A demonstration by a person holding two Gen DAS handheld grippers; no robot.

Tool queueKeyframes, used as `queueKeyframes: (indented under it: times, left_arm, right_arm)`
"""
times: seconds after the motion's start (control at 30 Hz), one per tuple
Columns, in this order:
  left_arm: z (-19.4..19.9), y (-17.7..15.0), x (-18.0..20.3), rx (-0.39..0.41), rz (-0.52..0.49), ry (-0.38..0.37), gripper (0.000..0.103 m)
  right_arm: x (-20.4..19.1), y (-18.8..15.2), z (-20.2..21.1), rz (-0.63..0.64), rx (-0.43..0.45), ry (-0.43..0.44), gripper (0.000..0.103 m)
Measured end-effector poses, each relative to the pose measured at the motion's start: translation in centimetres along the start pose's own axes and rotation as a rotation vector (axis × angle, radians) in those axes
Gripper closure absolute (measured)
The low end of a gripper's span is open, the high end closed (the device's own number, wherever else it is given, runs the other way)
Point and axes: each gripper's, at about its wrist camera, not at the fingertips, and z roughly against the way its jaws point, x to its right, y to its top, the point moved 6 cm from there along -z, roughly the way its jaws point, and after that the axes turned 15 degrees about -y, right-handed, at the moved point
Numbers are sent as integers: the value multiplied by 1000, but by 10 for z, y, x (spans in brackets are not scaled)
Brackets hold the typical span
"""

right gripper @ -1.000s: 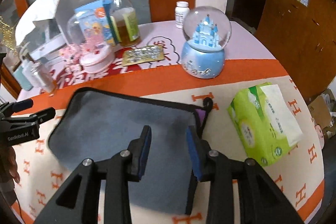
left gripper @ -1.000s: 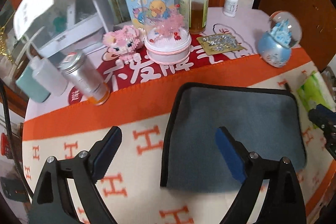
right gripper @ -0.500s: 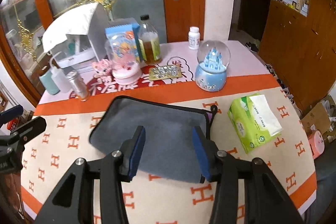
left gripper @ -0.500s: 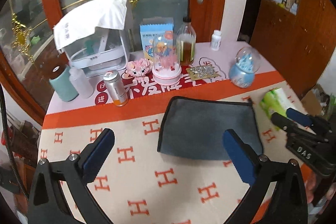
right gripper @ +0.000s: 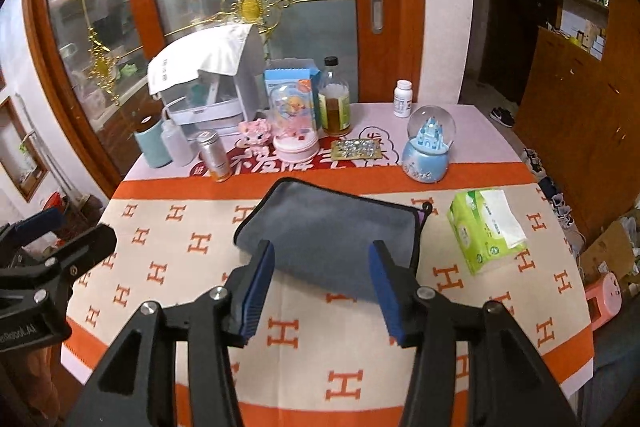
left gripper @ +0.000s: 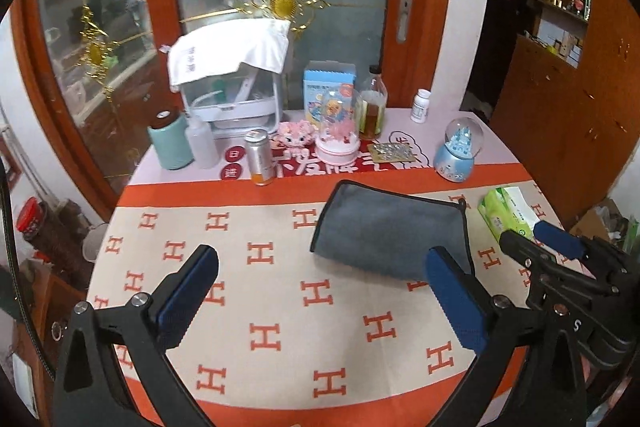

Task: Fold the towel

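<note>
On the surface (right gripper: 280, 339) the towel (right gripper: 332, 231) lies folded; your left gripper (left gripper: 320, 303) and right gripper (right gripper: 322, 287) hang released, fingers apart. Any fresh contact risks dragging the fold open.

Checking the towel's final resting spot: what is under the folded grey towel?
The grey towel lies on the orange-and-cream H-patterned tablecloth, which shows all around it. Whatever lies directly beneath is covered. Both claws, left and right, are open and clear of it.

Home room, cluttered table (right gripper: 304, 355), snow globe (right gripper: 428, 151), wooden cabinets (right gripper: 580, 99)
</note>
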Motion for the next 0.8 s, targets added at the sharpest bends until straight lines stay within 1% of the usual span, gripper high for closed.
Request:
queueKeyframes:
  times: [0.1, 0.2, 0.3, 0.43, 0.6, 0.8]
  left_arm:
    - [15, -9, 4, 15, -3, 16, 1]
    - [26, -18, 9, 25, -5, 37, 1]
    - [34, -28, 14, 23, 10, 33, 1]
    - [41, -40, 21, 19, 26, 38, 1]
    - [46, -55, 28, 5, 20, 55, 1]
    - [47, -71, 34, -17, 24, 71, 1]
  right_arm:
    - [-2, -11, 12, 4, -2, 23, 54]
    - [-5, -20, 22, 20, 2, 27, 54]
    - [-5, -29, 33, 32, 7, 36, 54]
    - [-2, -43, 41, 43, -4, 47, 54]
    - [3, -62, 47, 39, -30, 66, 54]
    - [8, -79, 54, 36, -39, 53, 54]
